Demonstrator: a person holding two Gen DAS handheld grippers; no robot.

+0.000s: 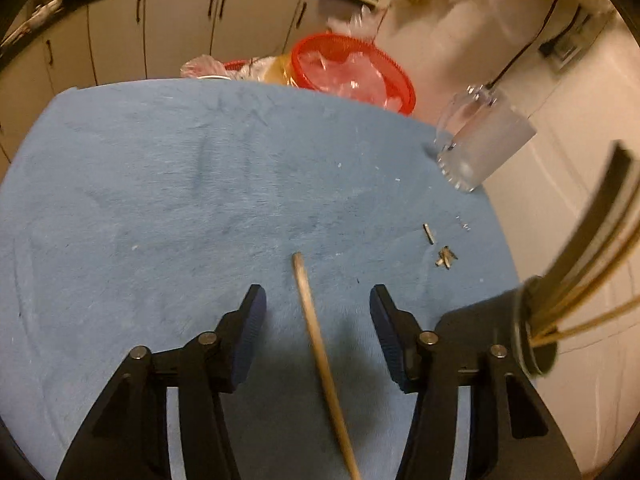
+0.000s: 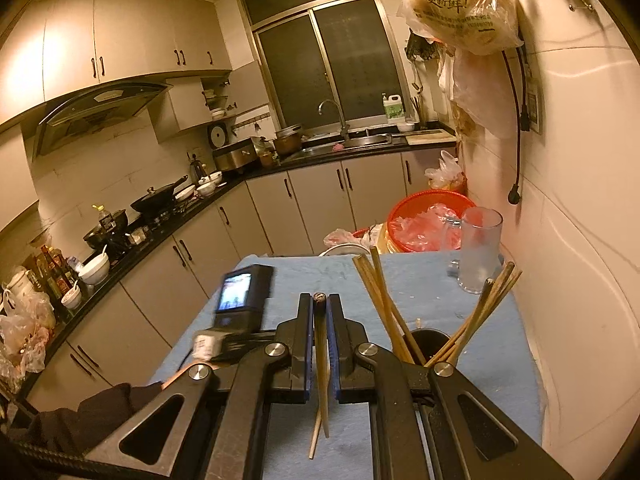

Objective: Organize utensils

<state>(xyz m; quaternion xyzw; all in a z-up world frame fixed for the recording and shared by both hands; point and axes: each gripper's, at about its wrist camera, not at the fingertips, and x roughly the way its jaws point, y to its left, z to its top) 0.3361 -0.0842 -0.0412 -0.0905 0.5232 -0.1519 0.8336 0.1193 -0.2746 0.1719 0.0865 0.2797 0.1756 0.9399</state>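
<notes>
My left tool hangs spread above a chopstick lying on the blue surface. My right tool pinches chopsticks beside the black holder. The hanging bag reads "更新鲜".

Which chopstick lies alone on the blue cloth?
The chopstick between the open left claw's pads; the rest stand in the black holder or sit clamped in the right claw.

Clear frosted glass mug stands on blue cloth-covered table, at its far edge. Red plastic basket sits beyond the table.
</notes>
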